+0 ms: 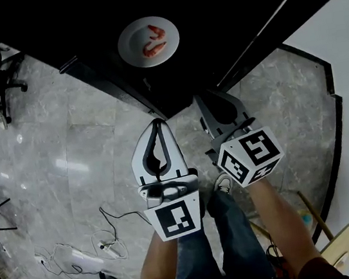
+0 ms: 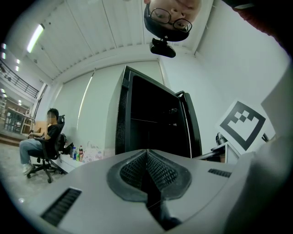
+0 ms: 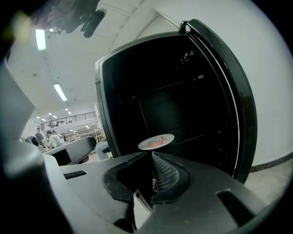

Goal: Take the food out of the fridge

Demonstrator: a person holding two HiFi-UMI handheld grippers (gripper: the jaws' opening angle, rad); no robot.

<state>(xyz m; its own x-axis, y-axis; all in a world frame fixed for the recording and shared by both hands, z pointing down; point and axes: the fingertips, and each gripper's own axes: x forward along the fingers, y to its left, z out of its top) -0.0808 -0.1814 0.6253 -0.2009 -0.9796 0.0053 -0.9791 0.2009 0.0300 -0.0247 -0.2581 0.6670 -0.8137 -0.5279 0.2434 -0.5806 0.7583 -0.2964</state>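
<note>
On the far left of the head view, a grey stone floor with loose cables lying on it. In the left gripper view, also far to the left, a seated person on an office chair, well apart from the fridge.

Toward the middle, the left hand-held gripper: jaws pressed together, nothing between them, held level and pointing toward the black, open fridge, not touching it.

Further inside the dark fridge, on a shelf, a white plate carrying the food, some reddish-orange pieces, probably shrimp. Plate flat on the shelf, well apart from both grippers, straight ahead of the left one in the head view.

Just to the right, the right hand-held gripper: jaws pressed together as well, pinching nothing, tilted a little downward. In the right gripper view, plate visible beyond the jaw tips, not reached.

At the right, the fridge door swung open, and behind it a white wall.
</note>
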